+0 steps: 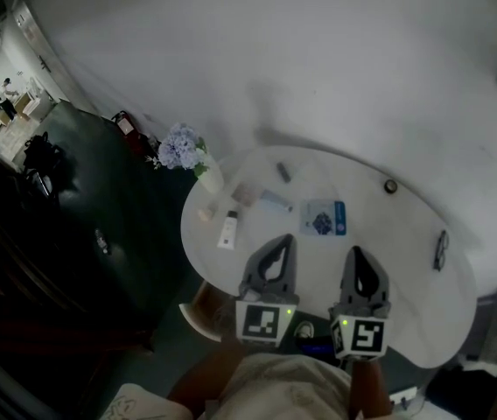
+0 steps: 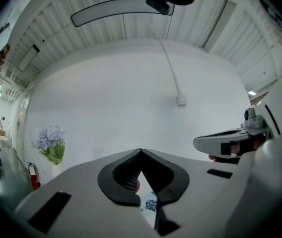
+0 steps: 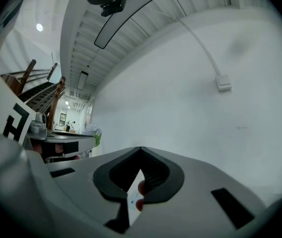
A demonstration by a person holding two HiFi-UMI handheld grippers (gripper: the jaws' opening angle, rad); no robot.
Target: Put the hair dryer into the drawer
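Observation:
No hair dryer and no drawer show in any view. In the head view my left gripper (image 1: 285, 237) and right gripper (image 1: 356, 250) hover side by side over the near edge of a white round table (image 1: 388, 243), both pointing at the wall. Each is shut, tips touching, with nothing held. In the left gripper view the left gripper (image 2: 141, 150) has its dark pads together at the tip. The right gripper view shows my right gripper (image 3: 141, 148) the same way. A small round thing (image 1: 305, 329) sits below the table edge between the grippers; I cannot tell what it is.
On the table stand a vase of pale purple flowers (image 1: 181, 147), a white tube (image 1: 227, 230), a blue and white packet (image 1: 323, 218), a small dark object (image 1: 283, 172) and black glasses (image 1: 441, 250). A white wall with a cable box (image 2: 181, 100) rises behind. Dark floor lies left.

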